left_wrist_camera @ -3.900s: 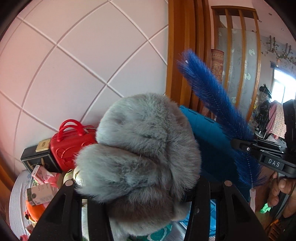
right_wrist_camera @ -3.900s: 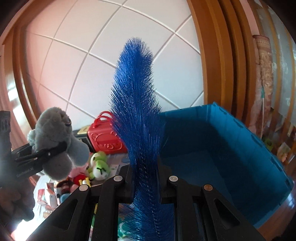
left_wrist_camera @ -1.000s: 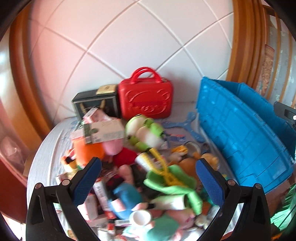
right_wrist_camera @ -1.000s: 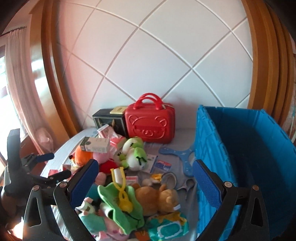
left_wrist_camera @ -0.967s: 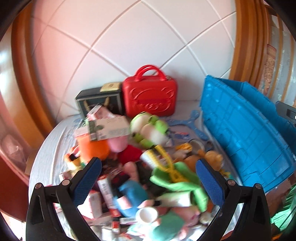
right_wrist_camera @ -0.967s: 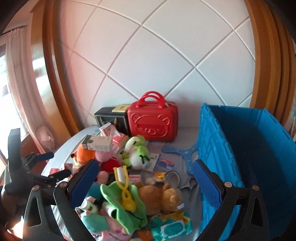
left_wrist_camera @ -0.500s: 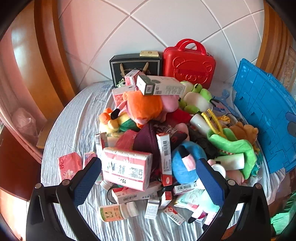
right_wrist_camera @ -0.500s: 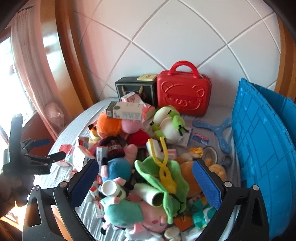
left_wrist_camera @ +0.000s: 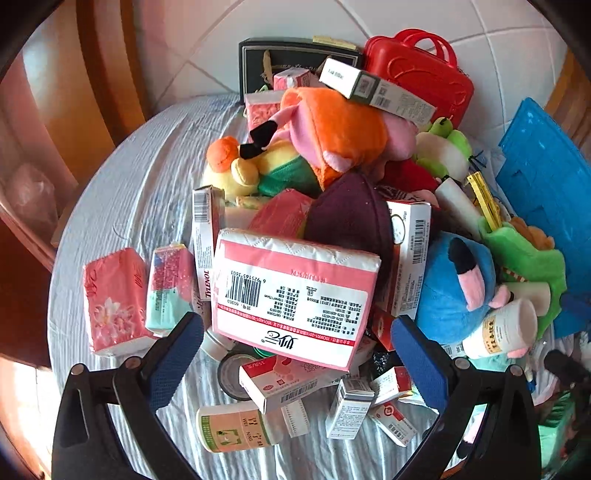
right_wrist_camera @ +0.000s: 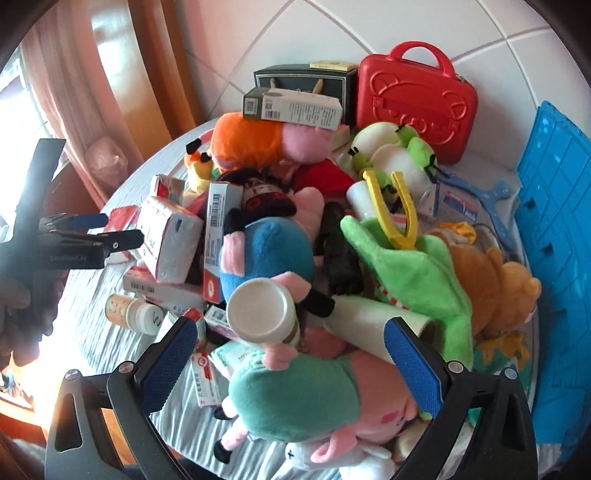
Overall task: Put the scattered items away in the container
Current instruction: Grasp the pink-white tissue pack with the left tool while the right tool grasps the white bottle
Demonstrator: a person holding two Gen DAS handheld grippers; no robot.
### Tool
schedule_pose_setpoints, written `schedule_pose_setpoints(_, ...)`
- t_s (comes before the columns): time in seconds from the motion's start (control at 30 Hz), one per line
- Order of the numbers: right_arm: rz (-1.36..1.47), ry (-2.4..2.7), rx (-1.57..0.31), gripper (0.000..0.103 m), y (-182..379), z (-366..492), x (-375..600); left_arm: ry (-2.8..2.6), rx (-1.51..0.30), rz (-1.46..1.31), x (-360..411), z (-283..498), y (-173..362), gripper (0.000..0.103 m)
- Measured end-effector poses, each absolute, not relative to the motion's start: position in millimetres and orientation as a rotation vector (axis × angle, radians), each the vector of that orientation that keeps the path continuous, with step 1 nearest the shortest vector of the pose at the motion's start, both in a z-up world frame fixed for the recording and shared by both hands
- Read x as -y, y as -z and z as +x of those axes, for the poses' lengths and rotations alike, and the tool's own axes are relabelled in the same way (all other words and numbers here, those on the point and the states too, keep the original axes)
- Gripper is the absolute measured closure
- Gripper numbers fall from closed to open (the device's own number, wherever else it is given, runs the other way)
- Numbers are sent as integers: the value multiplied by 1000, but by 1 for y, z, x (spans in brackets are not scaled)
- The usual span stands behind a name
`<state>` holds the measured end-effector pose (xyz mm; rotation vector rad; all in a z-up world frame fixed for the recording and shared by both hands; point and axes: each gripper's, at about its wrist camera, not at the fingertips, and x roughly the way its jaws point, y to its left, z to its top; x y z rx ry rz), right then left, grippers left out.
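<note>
Left gripper [left_wrist_camera: 295, 363] fingers wide at tissue pack [left_wrist_camera: 295, 295]: soft, light, squashy; pinch its short sides; right gripper [right_wrist_camera: 290, 369] wide, empty.

Heap of plush toys [right_wrist_camera: 413, 266], boxes, bottles on table; blue container [right_wrist_camera: 554, 206] just right.

A white tiled wall [right_wrist_camera: 369, 29] with wooden trim [right_wrist_camera: 162, 74]; pink curtain [right_wrist_camera: 70, 74] beside a bright window.

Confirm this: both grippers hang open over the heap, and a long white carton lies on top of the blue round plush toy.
Not quite. The long white carton lies on the orange plush toy, not the blue one; the right wrist view shows it. Left gripper and right gripper are open.
</note>
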<state>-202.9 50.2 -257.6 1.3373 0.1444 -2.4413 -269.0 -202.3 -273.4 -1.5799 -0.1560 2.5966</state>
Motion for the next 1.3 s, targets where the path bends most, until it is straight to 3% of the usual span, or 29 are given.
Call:
schedule_pose_setpoints(0.17,1366,2437,-161,0,262,-205,-44,-2561,469,-1643,220,-275,277,0)
schedule_pose_setpoints(0.4,1374,2426,-237,0,275,-207,-38,-2376,1135,-1841,255,-283,319,0)
schedule_pose_setpoints(0.57,1374,2402,-272,0,287,-211,-26,-2297,1387,-1891,261,-289,344,0)
schedule_pose_setpoints(0.87,1377,2379,-293,4,310,-222,-14,-2299,1496,-1881,261,-307,353,0)
schedule_pose_setpoints(0.9,1383,2380,-292,7,312,-223,-15,-2300,1496,-1885,260,-309,355,0)
schedule_pose_setpoints(0.97,1408,2372,-285,26,317,-226,-16,-2300,1488,-1892,259,-312,358,0)
schedule_pose_setpoints(1.13,1422,2355,-287,32,322,-226,-15,-2315,1464,-1911,259,-323,364,0)
schedule_pose_setpoints(1.3,1418,2353,-278,53,320,-224,-13,-2333,1417,-1930,259,-333,369,0)
